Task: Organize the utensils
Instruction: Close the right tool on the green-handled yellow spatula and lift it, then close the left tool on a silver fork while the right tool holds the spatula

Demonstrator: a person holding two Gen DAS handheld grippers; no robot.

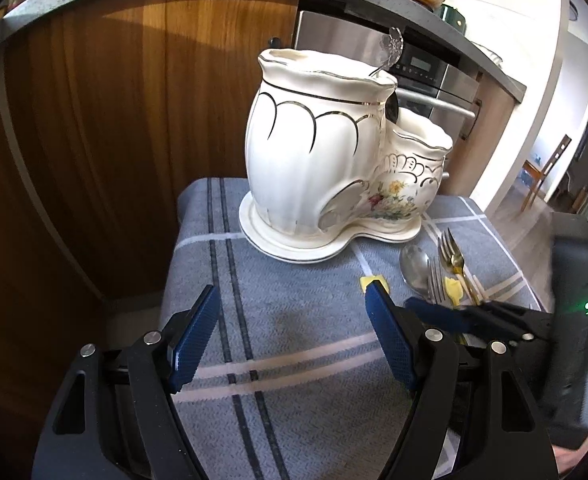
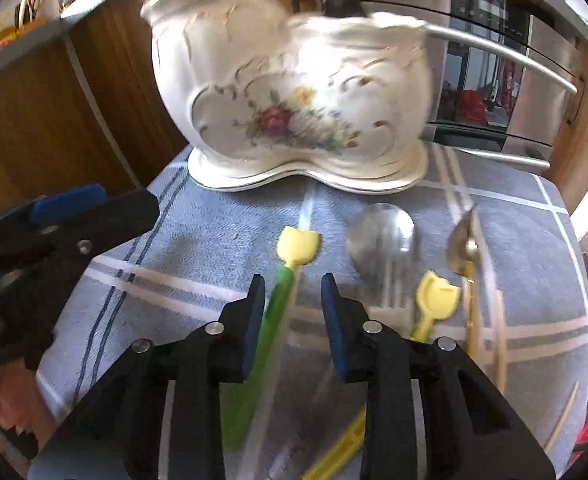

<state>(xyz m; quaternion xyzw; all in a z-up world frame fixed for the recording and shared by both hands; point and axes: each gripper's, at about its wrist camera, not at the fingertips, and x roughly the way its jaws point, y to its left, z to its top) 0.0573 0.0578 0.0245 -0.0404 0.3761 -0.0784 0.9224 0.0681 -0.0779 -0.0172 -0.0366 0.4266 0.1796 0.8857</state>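
While your right gripper point(image 2: 294, 304) straddles the green-handled utensil point(image 2: 282, 292) unclamped, left gripper point(image 1: 294, 336) wide and empty, an off-centre close skids it.

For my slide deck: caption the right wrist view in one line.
Right gripper straddles a green-handled utensil on the blue cloth, before a white ceramic holder.

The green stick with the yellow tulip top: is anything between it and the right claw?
No. The green stick already lies between the right claw's open fingers, with nothing on top of it. The pads do not clearly press it yet. The silver spoon lies off to one side, out of the way.
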